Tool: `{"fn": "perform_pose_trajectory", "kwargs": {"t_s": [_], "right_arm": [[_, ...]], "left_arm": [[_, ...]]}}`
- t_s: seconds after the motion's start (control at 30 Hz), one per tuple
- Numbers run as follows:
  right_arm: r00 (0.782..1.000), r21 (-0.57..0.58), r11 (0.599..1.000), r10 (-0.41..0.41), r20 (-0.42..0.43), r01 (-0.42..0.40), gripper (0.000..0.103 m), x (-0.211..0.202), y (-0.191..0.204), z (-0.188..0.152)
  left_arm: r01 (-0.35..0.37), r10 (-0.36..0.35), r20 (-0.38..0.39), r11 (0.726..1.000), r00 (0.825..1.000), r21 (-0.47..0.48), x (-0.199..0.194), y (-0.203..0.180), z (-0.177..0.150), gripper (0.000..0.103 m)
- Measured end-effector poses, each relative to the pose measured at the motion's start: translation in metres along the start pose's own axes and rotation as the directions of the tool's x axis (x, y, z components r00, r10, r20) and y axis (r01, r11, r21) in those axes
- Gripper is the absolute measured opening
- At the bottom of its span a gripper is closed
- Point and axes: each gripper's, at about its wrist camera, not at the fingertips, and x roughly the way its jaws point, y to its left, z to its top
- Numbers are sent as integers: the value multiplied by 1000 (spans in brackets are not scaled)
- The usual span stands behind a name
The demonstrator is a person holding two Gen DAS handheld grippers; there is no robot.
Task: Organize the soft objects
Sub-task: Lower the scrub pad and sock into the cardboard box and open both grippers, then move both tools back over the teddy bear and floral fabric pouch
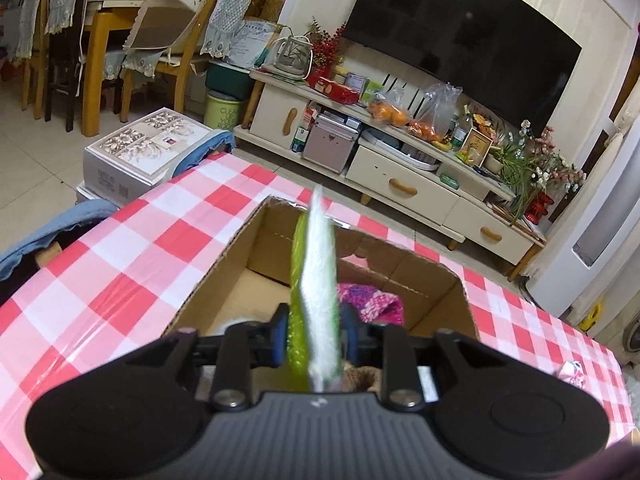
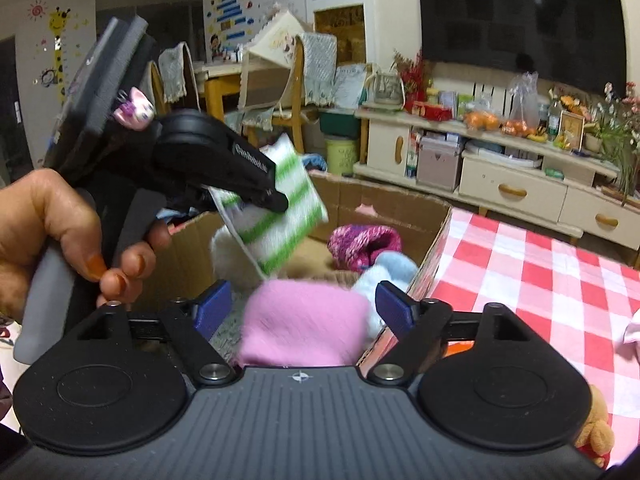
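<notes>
An open cardboard box [image 1: 224,276] [image 2: 384,204] stands on the red-and-white checked table [image 1: 120,260] [image 2: 540,280]. My left gripper [image 1: 314,320] [image 2: 280,200], held in a person's hand [image 2: 48,232], hangs over the box. A green-and-white striped cloth [image 1: 320,264] [image 2: 288,208] stands edge-on between its jaws, blurred and loose. My right gripper [image 2: 304,300] is wide open over the box's near edge. A blurred pink soft item [image 2: 304,320] lies between its fingers with gaps on both sides. Inside the box are a purple-pink knit piece [image 1: 368,304] [image 2: 364,244], a light blue item [image 2: 394,268] and a white fluffy one [image 2: 228,256].
A brown plush toy [image 2: 596,436] lies at the table's near right. A small white-pink item [image 2: 632,328] sits at the right edge. Beyond the table are a TV stand [image 1: 400,184], wooden chairs [image 1: 172,52] and a white carton [image 1: 148,148] on the floor.
</notes>
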Motion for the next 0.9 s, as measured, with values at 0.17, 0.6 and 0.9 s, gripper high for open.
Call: {"fn": "perform_pose_trajectory", "kwargs": {"t_s": [0.17, 0.6, 0.9], "right_arm": [[999, 9, 999, -35, 34, 35, 101, -17, -9, 0], [982, 138, 976, -177, 60, 168, 103, -60, -43, -25], [972, 172, 962, -226, 64, 212, 103, -76, -53, -43]], "left_arm": [[22, -23, 23, 1000, 999, 19, -8, -12, -1, 47], [37, -42, 47, 995, 998, 97, -21, -50, -14, 65], [65, -72, 40, 987, 997, 144, -23, -81, -28, 73]]}}
